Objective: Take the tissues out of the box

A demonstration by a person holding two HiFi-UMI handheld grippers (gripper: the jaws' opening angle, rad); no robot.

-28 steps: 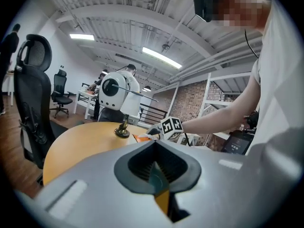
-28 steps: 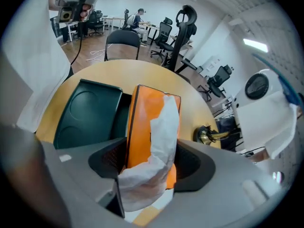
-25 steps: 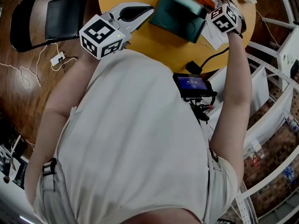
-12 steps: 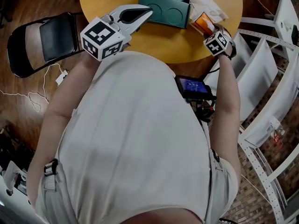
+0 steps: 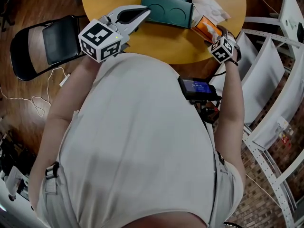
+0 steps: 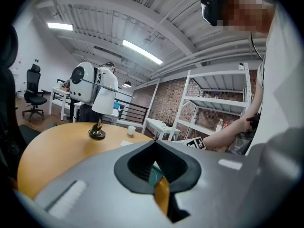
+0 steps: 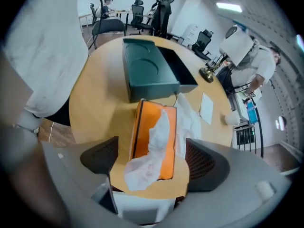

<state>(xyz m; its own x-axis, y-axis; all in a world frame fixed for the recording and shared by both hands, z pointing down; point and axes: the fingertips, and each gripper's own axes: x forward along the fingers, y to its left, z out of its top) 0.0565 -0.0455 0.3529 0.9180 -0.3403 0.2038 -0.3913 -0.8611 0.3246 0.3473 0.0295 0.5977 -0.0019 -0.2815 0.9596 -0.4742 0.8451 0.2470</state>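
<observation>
An orange tissue box (image 7: pixel 153 127) lies near the round yellow table's (image 5: pixel 156 42) near right edge, also in the head view (image 5: pixel 205 26). A white tissue (image 7: pixel 151 148) sticks out of its slot and droops toward the camera. My right gripper (image 7: pixel 153 161) straddles the box's near end. Its jaws are opening wide, the tissue lies between them, and the pads (image 7: pixel 100 156) touch nothing. Pulled-out tissues (image 7: pixel 191 120) lie crumpled beside the box. My left gripper (image 5: pixel 135 14) hovers over the table's near left, shut and empty.
A dark green case (image 5: pixel 168 4) stands open behind the tissue box. A paper sheet (image 7: pixel 207 108), a white cup (image 7: pixel 231 119) and a lamp base (image 7: pixel 208 73) sit farther back. A black folding chair (image 5: pixel 45 42) stands left, white shelving (image 5: pixel 268 75) right.
The right gripper has drawn back from beside the green case to the table's near edge and its jaws have spread. The left gripper has barely moved.
</observation>
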